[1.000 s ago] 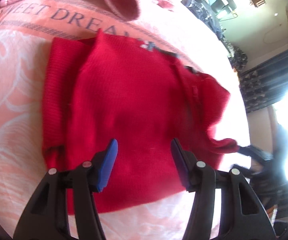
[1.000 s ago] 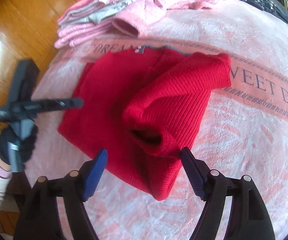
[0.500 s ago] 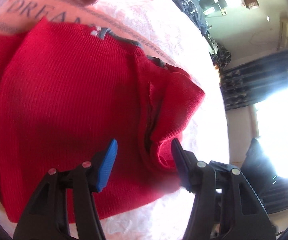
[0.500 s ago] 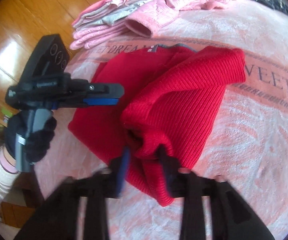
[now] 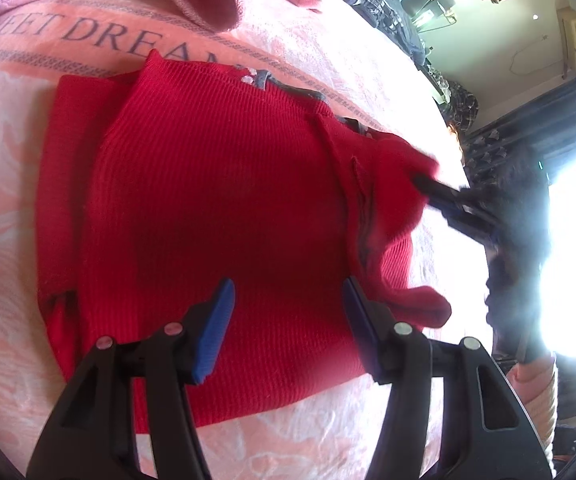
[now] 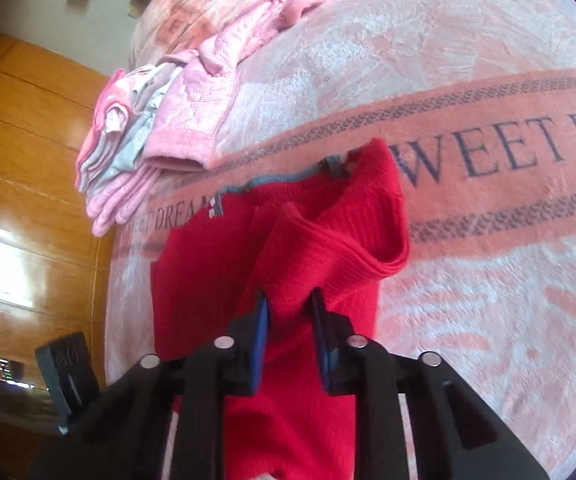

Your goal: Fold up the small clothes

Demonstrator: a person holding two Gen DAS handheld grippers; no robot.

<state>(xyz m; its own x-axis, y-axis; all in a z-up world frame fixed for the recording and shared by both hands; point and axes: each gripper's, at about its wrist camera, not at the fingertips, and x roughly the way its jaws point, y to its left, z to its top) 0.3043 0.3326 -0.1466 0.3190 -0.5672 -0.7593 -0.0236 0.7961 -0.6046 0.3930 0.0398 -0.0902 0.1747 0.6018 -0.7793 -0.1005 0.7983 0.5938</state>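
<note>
Red sweater (image 6: 320, 248), one; right gripper (image 6: 290, 332) pinching it, left gripper (image 5: 288, 320) spread.

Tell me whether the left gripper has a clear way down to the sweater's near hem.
Probably yes. The left gripper hangs open just above the red sweater, with the near hem under its jaws and nothing between them. The right gripper grips a fold on the far side, away from that edge.

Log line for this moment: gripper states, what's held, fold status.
left gripper: open, above red sweater | right gripper: shut on sweater sleeve, lifted | fold: not yet done | blanket: pink pile behind
</note>
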